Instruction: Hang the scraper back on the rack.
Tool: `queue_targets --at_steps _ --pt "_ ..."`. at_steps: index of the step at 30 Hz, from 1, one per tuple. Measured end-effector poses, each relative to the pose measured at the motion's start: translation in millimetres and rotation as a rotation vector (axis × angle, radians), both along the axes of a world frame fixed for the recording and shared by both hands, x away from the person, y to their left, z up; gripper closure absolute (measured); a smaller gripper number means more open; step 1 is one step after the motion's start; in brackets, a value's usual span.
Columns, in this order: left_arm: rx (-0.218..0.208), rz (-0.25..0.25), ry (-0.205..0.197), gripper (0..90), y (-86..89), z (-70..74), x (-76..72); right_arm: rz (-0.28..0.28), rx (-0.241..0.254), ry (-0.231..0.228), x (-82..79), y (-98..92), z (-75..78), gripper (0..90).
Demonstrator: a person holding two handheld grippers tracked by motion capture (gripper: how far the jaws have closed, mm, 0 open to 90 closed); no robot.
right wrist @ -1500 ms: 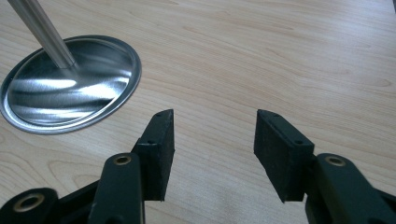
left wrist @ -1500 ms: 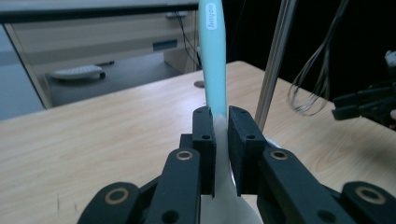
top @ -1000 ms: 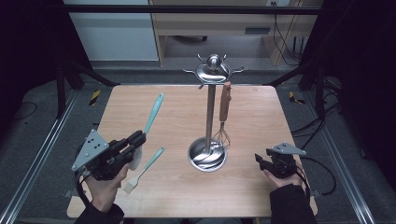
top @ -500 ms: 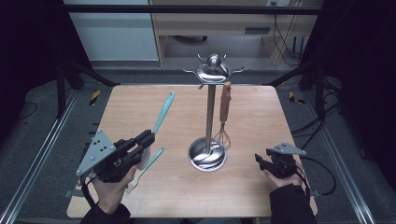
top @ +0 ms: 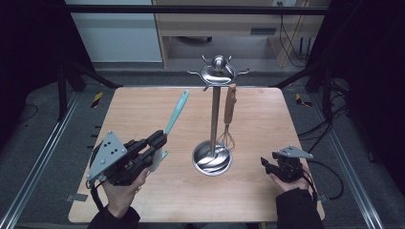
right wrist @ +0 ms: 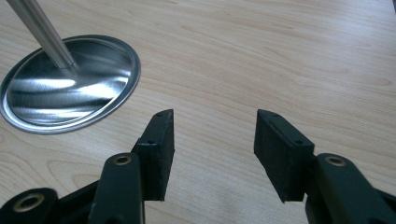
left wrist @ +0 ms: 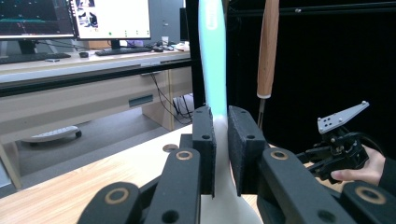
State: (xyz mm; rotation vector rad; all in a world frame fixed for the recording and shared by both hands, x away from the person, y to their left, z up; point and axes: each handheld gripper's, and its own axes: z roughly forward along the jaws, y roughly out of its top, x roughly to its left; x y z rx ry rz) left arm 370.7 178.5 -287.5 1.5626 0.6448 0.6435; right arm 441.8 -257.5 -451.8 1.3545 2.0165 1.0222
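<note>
Wooden table (top: 143, 109) with 1 steel utensil stand (top: 216, 114); a whisk (top: 228, 119) already hangs from its hook. Left gripper (top: 155, 143), jaws clamped on a teal spatula (top: 175, 112), holds it tilted toward the stand; hanging remains. Right gripper (top: 265, 163) rests apart, jaws wide, empty.

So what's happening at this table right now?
A person works with a tool in each hand. The left tool is shut on a teal-handled spatula, holding it off the table near the metal utensil stand, where a whisk already hangs. The right tool rests open and empty near the stand's base.
</note>
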Motion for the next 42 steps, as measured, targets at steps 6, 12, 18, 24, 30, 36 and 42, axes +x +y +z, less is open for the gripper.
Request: queue_targets --at_steps 6,12,18,24,30,36,42 --pt "-0.002 -0.010 -0.015 81.2 -7.3 5.6 -0.2 0.001 -0.004 -0.005 0.3 -0.4 -0.2 48.2" --pt "0.007 -0.015 -0.042 81.2 -14.8 10.7 -0.5 0.003 -0.006 -0.008 0.5 -0.5 -0.2 48.2" --pt "0.012 -0.019 -0.053 81.2 -20.0 13.7 -1.5 0.003 -0.003 -0.009 0.4 -0.5 -0.1 48.2" --pt "0.024 -0.024 -0.053 81.2 -24.1 14.3 -1.4 0.003 -0.005 -0.009 0.2 -0.5 0.1 48.2" --pt "0.044 -0.015 -0.038 81.2 -28.1 13.9 -0.9 0.007 -0.005 -0.010 0.4 -0.8 0.0 48.2" --pt "0.071 0.000 -0.030 81.2 -33.4 13.7 1.5 0.004 -0.003 -0.007 0.2 -0.4 0.0 48.2" --pt "0.092 0.011 -0.015 81.1 -39.0 13.2 5.0 0.003 -0.002 -0.005 0.1 -0.3 0.0 48.2"
